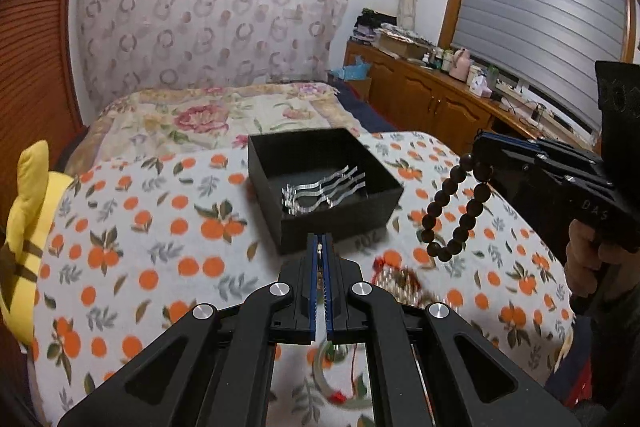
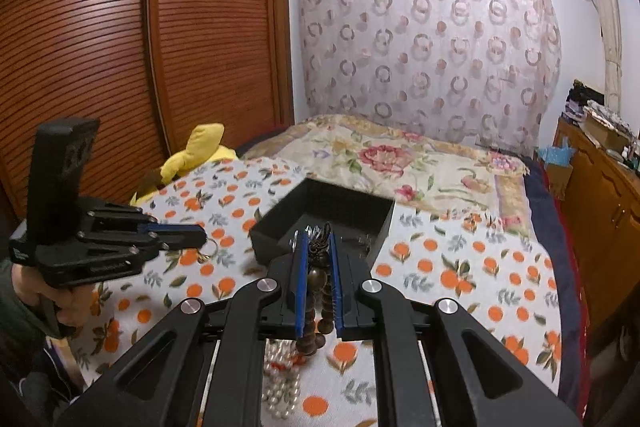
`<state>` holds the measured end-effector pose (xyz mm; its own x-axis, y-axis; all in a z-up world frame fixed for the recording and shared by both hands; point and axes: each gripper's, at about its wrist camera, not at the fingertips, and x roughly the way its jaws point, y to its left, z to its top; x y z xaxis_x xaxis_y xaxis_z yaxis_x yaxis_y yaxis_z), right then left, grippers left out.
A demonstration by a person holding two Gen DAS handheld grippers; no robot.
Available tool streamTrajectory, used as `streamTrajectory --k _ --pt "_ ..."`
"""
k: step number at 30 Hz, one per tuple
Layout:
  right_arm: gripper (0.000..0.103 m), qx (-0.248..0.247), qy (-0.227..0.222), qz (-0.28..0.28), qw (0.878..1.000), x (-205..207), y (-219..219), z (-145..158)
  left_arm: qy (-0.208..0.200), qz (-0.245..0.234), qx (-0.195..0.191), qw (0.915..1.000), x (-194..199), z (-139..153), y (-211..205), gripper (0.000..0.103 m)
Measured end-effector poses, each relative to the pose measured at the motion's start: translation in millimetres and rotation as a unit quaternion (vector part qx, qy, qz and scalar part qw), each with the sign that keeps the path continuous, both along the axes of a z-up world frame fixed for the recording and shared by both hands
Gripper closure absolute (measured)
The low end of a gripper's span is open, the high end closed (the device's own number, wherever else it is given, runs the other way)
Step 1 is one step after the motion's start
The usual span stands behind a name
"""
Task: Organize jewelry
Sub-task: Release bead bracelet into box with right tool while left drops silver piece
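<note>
Bead bracelet [image 1: 456, 211] hangs clamped in right gripper [image 2: 318, 247], clear of bedding for transfer to black box [image 1: 340, 223] at 11 o'clock. Left gripper [image 1: 320, 247] pinches a small ring [image 2: 210, 249].

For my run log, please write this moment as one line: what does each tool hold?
left tool: shut on metal ring | right tool: shut on bead bracelet | black box: open, on blanket
</note>
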<state>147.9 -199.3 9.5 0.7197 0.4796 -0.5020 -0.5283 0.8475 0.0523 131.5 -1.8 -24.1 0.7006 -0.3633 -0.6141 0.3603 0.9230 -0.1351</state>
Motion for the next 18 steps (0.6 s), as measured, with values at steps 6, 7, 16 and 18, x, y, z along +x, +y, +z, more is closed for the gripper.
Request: streamTrajectory --k 6,7,16,18 --pt "0.091 0.013 -0.016 0.005 1.0 25.5 -0.1 18.9 -0.007 -0.001 -0.002 1.0 26.6 8.9 -9.0 0.101" --pt "0.091 0.014 -0.019 0.007 1.0 31.7 0.7 22.0 -0.007 -0.001 -0.001 1.0 30.0 9.6 -9.8 0.101" --pt "0.091 0.017 -0.026 0.023 0.999 85.4 10.6 27.0 0.0 0.006 0.002 1.0 74.8 11.1 -14.1 0.101" --pt "0.091 0.014 -0.014 0.025 0.999 102.1 13.4 18.9 0.004 0.008 0.003 1.0 81.9 9.0 -14.3 0.101"
